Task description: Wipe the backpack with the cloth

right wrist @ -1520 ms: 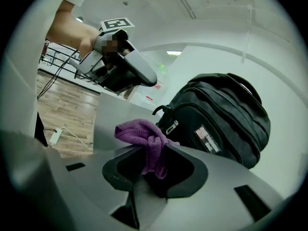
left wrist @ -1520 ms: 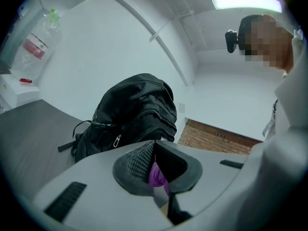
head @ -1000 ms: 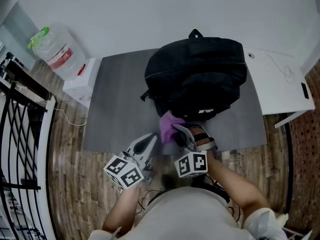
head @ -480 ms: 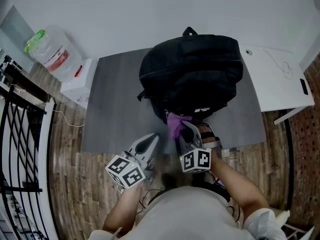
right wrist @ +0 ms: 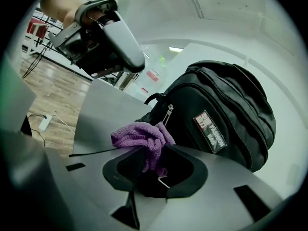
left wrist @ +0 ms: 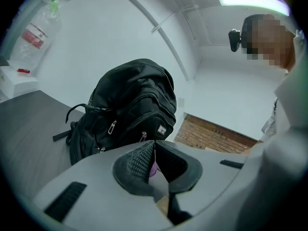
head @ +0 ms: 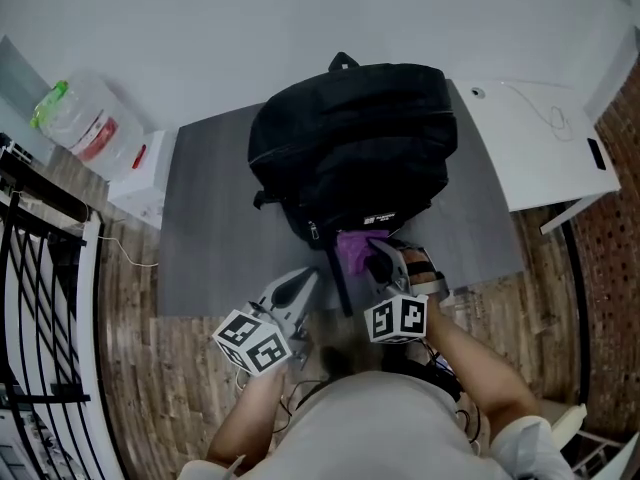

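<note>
Pinching a bunched purple cloth (head: 352,250) in the right gripper (head: 385,263), with both pads clamped on a fold of it and the rest spilling out ahead of the jaws. Presses that cloth against the near face of the black backpack (head: 350,138), just beside a zipper pull and close to a white label. Finds the backpack lying on the grey table (head: 210,228), reaching from the middle to the far edge, handle loop toward the wall and base toward the near edge. Carries the left gripper (head: 297,290) with jaws pressed together and nothing between them, over the table's near edge, just left of the right gripper, aimed at the backpack but apart from it. Shows a thin black strap (head: 337,286) trailing from the backpack to the near edge between the two grippers. Shows a clear water bottle (head: 75,118) past the table's left edge and a white desk (head: 530,148) against its right edge.
</note>
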A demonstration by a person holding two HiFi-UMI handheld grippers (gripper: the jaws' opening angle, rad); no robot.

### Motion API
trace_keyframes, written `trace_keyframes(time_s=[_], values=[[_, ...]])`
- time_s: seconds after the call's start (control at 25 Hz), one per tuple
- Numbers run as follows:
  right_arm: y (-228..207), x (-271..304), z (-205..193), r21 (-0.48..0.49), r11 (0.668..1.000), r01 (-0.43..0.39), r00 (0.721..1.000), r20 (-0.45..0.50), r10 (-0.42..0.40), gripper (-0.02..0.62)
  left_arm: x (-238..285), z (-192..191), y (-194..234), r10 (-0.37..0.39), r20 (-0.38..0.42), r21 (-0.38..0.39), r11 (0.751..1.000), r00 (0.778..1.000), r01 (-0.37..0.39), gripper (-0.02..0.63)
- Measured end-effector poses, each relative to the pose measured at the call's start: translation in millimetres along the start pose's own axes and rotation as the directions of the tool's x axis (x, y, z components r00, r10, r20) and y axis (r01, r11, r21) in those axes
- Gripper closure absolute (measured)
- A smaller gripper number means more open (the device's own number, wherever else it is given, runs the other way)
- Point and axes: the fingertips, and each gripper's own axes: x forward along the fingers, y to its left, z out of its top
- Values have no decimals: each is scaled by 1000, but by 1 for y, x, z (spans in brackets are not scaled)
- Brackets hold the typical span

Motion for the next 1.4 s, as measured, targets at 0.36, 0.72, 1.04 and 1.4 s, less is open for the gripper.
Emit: trace_keyframes(time_s=[0.36, 0.72, 1.04, 1.4], values=[[-12, -15, -15, 2, 1000, 27, 1000, -11, -27, 469, 24, -6, -13, -48, -26, 7, 999, 998, 49, 601], [-19, -28, -20, 27, 999, 29, 999, 27, -30, 469, 43, -11, -25, -59, -58, 21, 998, 997, 60, 601], [-21, -33, -23, 33, 999, 0, 995, 99, -3, 472, 59, -15, -36, -43, -97, 38, 998, 994, 47, 601], [-28, -37, -39, 35, 999, -36, 981, 191, 29, 504, 88, -24, -54, -17, -166, 67, 997, 986, 28, 601]])
